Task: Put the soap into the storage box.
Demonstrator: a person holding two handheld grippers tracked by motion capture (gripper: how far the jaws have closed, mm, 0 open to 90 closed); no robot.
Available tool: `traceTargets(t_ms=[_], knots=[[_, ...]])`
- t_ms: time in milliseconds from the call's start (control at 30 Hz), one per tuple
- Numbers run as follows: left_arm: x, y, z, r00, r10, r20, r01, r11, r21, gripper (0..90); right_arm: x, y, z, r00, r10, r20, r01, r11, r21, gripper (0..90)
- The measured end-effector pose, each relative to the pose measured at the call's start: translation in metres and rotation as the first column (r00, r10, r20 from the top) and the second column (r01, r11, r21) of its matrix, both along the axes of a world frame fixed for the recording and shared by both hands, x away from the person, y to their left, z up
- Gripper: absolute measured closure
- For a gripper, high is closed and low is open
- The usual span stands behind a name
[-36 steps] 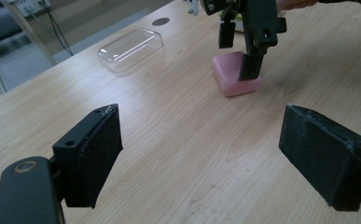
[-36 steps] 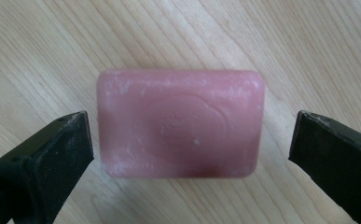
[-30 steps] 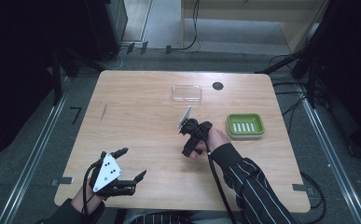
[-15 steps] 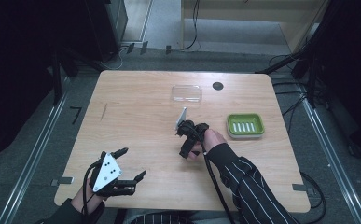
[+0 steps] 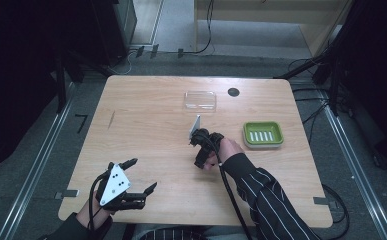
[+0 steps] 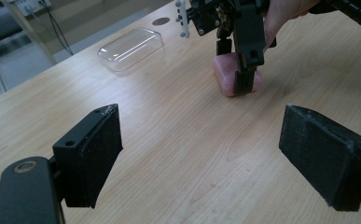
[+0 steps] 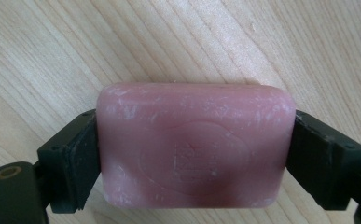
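Left gripper (image 5: 143,176): near the front left corner of the light wooden table (image 5: 146,105), held low over the surface; jaws spread wide with nothing between them (its grey three-cornered plate faces up in the high view).

Clear plastic lid (image 5: 200,100): rectangular, transparent, lying flat toward the table's far edge, well apart from both grippers; also seen from the left gripper view (image 6: 130,48).

Right gripper (image 5: 200,159): near the table's centre, pointing down at the surface; jaws clamped on the two short ends of the soap, one pad pressed against each end.

Pink rectangular bar of soap (image 7: 194,144): rounded corners, faint embossed oval on its top face, scuffed whitish along the edges; it sits between the right gripper's jaws against the wood grain. From the left gripper view (image 6: 225,74) it appears to rest on the table (contact not certain).

Green rectangular plastic soap dish (image 5: 263,134): ribbed floor, just to the right of the right hand (image 5: 229,150), not touching it.

Small dark round hole (image 5: 233,92): set in the tabletop, beside the lid.
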State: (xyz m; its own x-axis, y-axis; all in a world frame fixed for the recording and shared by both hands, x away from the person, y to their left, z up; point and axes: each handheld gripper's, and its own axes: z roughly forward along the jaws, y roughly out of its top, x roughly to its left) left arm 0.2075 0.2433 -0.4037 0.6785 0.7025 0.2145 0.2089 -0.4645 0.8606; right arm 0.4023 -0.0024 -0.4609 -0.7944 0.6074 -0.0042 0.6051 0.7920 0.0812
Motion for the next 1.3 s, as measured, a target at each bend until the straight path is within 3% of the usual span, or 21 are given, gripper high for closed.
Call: traceTargets(t_ms=[533,1300], knots=[[-0.0002,0.0,0.0001,1.0,0.001,0.001,-0.001,1.0,0.0,14.0,0.0025,-0.0022,-0.0056,0.9995,0.005,-0.032,-0.005,1.0,0.007,13.1],[-0.0002,0.0002,0.0002,1.0,0.0,0.001,0.0,1.0,-0.001,14.0,0.0017,-0.0038,-0.0021,0.9996,0.026,0.005,-0.026,0.999,-0.032,13.6]])
